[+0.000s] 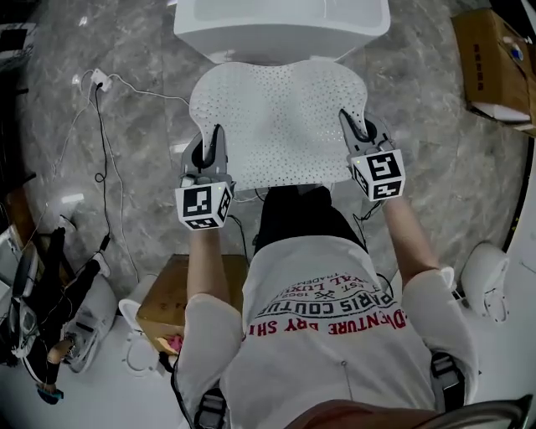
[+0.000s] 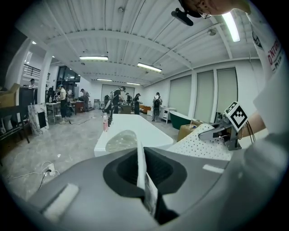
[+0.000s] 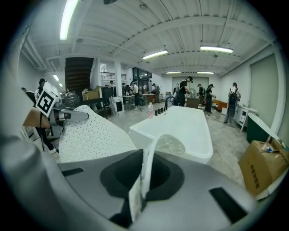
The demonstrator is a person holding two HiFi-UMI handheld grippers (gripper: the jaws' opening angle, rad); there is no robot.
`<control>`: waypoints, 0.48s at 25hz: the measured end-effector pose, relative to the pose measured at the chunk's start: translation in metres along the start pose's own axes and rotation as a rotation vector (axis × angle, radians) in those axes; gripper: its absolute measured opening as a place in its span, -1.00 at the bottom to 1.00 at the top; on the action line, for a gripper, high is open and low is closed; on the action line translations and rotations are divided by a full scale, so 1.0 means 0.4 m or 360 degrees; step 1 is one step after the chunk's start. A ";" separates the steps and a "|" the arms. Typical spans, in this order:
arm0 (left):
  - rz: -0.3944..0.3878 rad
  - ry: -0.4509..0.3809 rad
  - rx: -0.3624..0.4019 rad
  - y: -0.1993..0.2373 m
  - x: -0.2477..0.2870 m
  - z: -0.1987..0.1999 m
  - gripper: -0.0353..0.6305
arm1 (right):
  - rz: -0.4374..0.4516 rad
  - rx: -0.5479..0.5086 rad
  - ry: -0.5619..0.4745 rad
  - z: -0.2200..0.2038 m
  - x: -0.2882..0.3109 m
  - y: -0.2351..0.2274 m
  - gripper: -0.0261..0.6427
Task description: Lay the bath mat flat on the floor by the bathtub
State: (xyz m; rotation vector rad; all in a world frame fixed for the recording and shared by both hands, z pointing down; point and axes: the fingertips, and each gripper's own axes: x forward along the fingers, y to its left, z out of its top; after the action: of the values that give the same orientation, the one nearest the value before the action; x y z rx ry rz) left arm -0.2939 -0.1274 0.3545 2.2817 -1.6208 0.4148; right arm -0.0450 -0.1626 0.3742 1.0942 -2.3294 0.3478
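A white perforated bath mat (image 1: 280, 121) hangs spread between my two grippers, just in front of the white bathtub (image 1: 280, 25). My left gripper (image 1: 216, 138) is shut on the mat's near left edge, and my right gripper (image 1: 350, 124) is shut on its near right edge. In the left gripper view the mat's edge (image 2: 143, 173) runs pinched between the jaws, with the mat's dotted surface (image 2: 198, 145) and the other gripper (image 2: 226, 131) off to the right. The right gripper view shows the mat edge (image 3: 145, 176) clamped likewise, the mat (image 3: 90, 135) at left and the tub (image 3: 180, 131) ahead.
Grey marble floor (image 1: 444, 151) surrounds the tub. A white cable with a power strip (image 1: 100, 81) lies at left. Cardboard boxes sit at upper right (image 1: 494, 63) and behind my left arm (image 1: 167, 297). Gear and white equipment (image 1: 486, 276) stand at both sides. People work in the far background.
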 end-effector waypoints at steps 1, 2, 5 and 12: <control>-0.0003 0.0009 0.0003 -0.001 0.015 -0.021 -0.84 | -0.0008 -0.0012 0.0010 -0.018 0.013 -0.005 -0.87; -0.0006 0.0019 0.0004 -0.002 0.029 -0.045 -0.84 | -0.0014 -0.0028 0.0020 -0.038 0.028 -0.009 -0.87; -0.0008 0.0053 0.0007 0.005 0.083 -0.120 -0.84 | -0.0011 -0.0068 0.0035 -0.102 0.083 -0.024 -0.87; -0.0024 0.0074 0.0120 0.029 0.238 -0.338 -0.84 | 0.0000 -0.0139 0.0044 -0.319 0.249 -0.067 -0.87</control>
State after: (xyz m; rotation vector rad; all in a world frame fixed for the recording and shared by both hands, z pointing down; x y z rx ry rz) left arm -0.2820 -0.1571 0.5172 2.3191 -1.5904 0.5297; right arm -0.0308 -0.1862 0.5360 1.0409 -2.2982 0.2566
